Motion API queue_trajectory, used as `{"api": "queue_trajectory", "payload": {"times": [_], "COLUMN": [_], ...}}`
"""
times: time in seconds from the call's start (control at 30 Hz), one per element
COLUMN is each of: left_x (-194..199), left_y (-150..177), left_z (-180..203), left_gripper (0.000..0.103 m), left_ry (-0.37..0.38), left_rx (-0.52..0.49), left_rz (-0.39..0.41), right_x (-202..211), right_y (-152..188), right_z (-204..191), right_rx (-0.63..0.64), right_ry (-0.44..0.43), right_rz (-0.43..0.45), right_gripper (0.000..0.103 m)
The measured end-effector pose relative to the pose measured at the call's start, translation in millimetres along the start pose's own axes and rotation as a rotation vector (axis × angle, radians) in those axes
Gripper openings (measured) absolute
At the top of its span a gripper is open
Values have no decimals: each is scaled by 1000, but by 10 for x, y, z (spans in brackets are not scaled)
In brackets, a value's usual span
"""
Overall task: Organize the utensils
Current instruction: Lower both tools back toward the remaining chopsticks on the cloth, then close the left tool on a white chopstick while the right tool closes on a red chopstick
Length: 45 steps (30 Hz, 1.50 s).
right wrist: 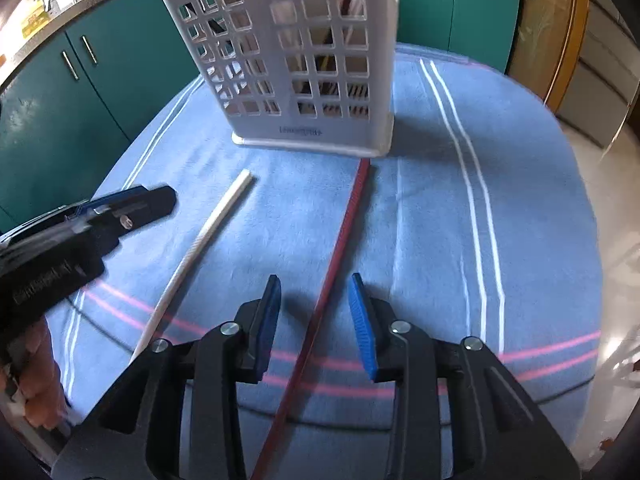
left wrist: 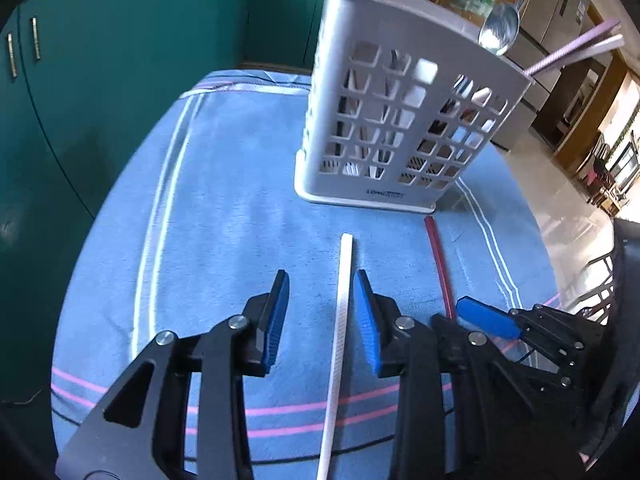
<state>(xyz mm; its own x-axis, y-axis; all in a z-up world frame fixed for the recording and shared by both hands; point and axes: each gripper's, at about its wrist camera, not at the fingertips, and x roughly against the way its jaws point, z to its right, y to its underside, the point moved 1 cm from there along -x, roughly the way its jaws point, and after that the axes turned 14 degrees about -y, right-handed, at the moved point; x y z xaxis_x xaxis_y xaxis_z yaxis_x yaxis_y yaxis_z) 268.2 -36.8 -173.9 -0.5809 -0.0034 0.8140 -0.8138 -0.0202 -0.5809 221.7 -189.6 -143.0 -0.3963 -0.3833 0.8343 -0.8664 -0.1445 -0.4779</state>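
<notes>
Downward, both grippers: left gripper [left wrist: 320, 312] astride white chopstick [left wrist: 343, 320], apart.

The surface [left wrist: 224, 216] wears matt, nappy blue cloth. The white caddy [left wrist: 400, 92] is smooth perforated plastic; a glossy metal spoon [left wrist: 499, 30] stands in it. The tongs [left wrist: 320, 320] carry ribbed blue pads [left wrist: 276, 320] on matt black plastic.

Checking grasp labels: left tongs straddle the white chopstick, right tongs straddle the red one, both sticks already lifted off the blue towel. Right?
Not quite. The left tongs do straddle the white chopstick and the right tongs the red chopstick, but both sticks lie flat on the blue towel, not lifted. The tongs are open around them, pads not pressing. Both wrist views show it.
</notes>
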Motion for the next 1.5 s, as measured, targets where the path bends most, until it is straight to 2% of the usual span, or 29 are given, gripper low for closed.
{"api": "queue_trajectory", "payload": {"times": [0.03,0.13,0.4,0.53,0.57,0.63,0.8,1.07,1.2,1.33,1.5], "left_x": [-16,-90,-116,-170,-182,-197,-190,-165,-157,-124,-70], "left_y": [-5,18,-11,-19,-1,28,82,147,184,235,305], "left_z": [16,92,211,319,336,339,305,266,268,263,247], "left_gripper": [33,35,41,40,39,28,24,24,13,7,6], "left_ry": [4,6,2,-23,-31,-37,-52,-68,-85,-82,-88], "left_rx": [-5,-15,-62,-96,-107,-118,-125,-129,-154,-156,-152], "left_rz": [-4,-13,-4,-10,-14,-20,-29,-31,-23,-22,-17], "right_x": [0,37,332,380,398,399,387,395,392,383,366], "right_y": [3,64,390,398,400,394,391,427,445,458,467], "right_z": [7,13,286,371,377,372,349,308,286,244,194], "right_rx": [-5,-9,-79,-124,-127,-128,-122,-117,-107,-93,-82], "right_ry": [-2,-17,15,23,24,24,30,31,34,28,14], "right_rz": [-5,-17,-12,10,11,10,11,8,10,10,11], "right_gripper": [10,7,6,18,18,18,18,18,18,9,7]}}
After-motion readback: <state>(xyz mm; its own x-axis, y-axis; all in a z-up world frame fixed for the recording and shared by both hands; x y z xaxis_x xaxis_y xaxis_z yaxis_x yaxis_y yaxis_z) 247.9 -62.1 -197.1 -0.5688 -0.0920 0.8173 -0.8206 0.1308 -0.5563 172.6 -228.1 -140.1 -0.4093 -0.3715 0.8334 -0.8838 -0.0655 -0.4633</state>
